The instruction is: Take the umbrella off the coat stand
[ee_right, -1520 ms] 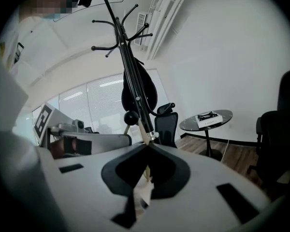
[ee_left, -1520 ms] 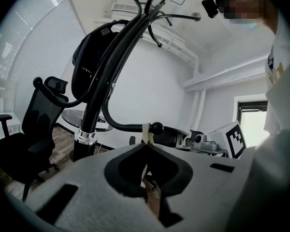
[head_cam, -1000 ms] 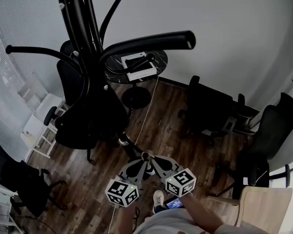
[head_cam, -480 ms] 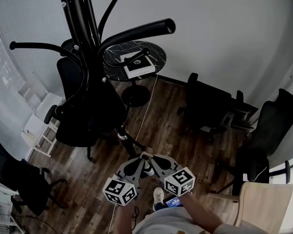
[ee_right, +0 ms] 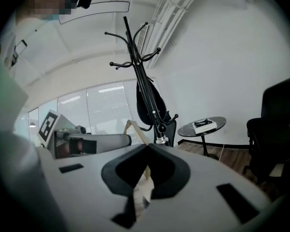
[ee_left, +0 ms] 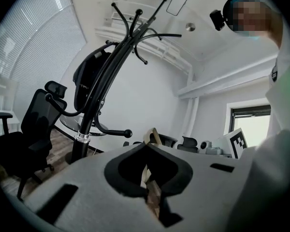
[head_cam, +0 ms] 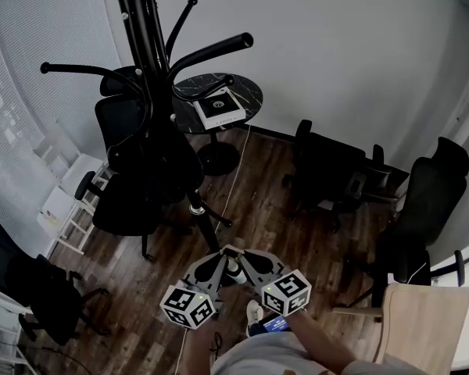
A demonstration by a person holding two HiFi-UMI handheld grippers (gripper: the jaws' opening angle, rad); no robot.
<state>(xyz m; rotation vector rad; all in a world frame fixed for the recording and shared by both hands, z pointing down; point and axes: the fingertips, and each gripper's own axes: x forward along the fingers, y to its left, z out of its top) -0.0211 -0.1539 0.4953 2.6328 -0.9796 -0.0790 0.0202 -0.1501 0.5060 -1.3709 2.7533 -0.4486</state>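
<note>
The black coat stand (head_cam: 144, 61) rises at the upper left of the head view, with its curved arms spreading out. A black folded umbrella (ee_left: 89, 79) hangs as a dark bundle against its pole (ee_right: 147, 103); in the head view it blends with the black chair behind. My left gripper (head_cam: 219, 255) and right gripper (head_cam: 241, 254) are low in front of me, tips almost touching each other, well short of the stand. Both are shut with nothing between their jaws (ee_left: 149, 141) (ee_right: 146, 146).
A round black table (head_cam: 250, 92) with a white box (head_cam: 219, 106) stands behind the stand. Several black office chairs (head_cam: 332, 170) ring the wooden floor. A white shelf (head_cam: 62, 209) is at the left and a wooden chair (head_cam: 422, 326) at the lower right. A white cable (head_cam: 234, 170) crosses the floor.
The stand and table have slid up and appear smaller in the head view, as if the view drew back. Both grippers stay shut and side by side.
</note>
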